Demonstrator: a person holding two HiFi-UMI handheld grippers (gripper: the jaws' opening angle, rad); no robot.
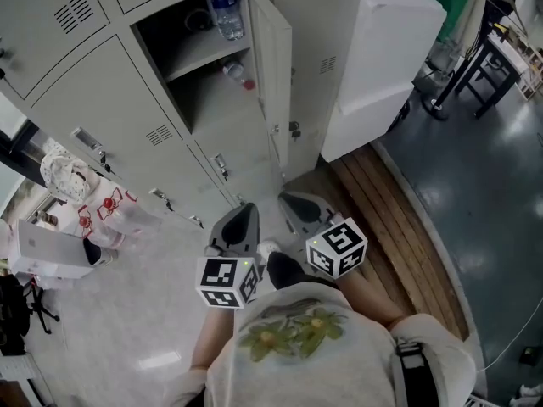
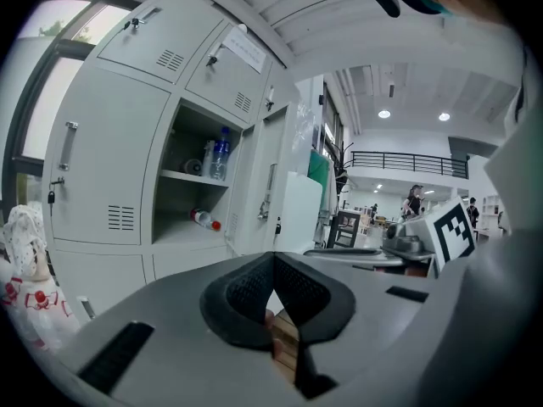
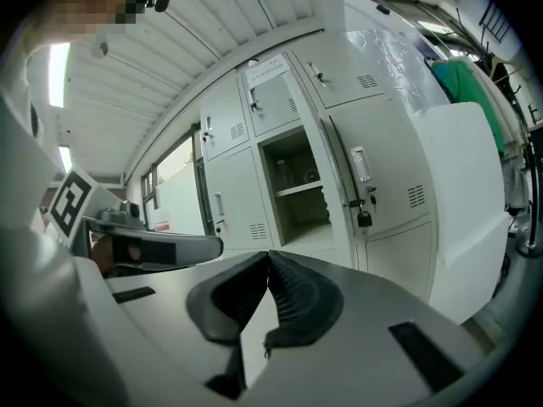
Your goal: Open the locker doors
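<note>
The left gripper (image 2: 271, 257) and the right gripper (image 3: 269, 254) are held low, side by side near the person's body. Both point at a bank of pale grey metal lockers (image 1: 102, 100). The left jaws are pressed together at their tips with nothing between them. The right jaws are likewise closed tip to tip and empty.

One open locker door (image 1: 271, 66) stands swung out, ahead of both pairs of jaws and well apart from them. From the left jaws its compartment lies ahead and to the left. On the upper shelf stands an upright clear plastic water bottle with a blue label (image 1: 226, 11). Below it a small bottle with a red cap (image 1: 238, 75) lies on its side.

The other doors in sight are shut. A dark padlock (image 3: 363, 219) hangs on the one to the right of the opening.
</note>
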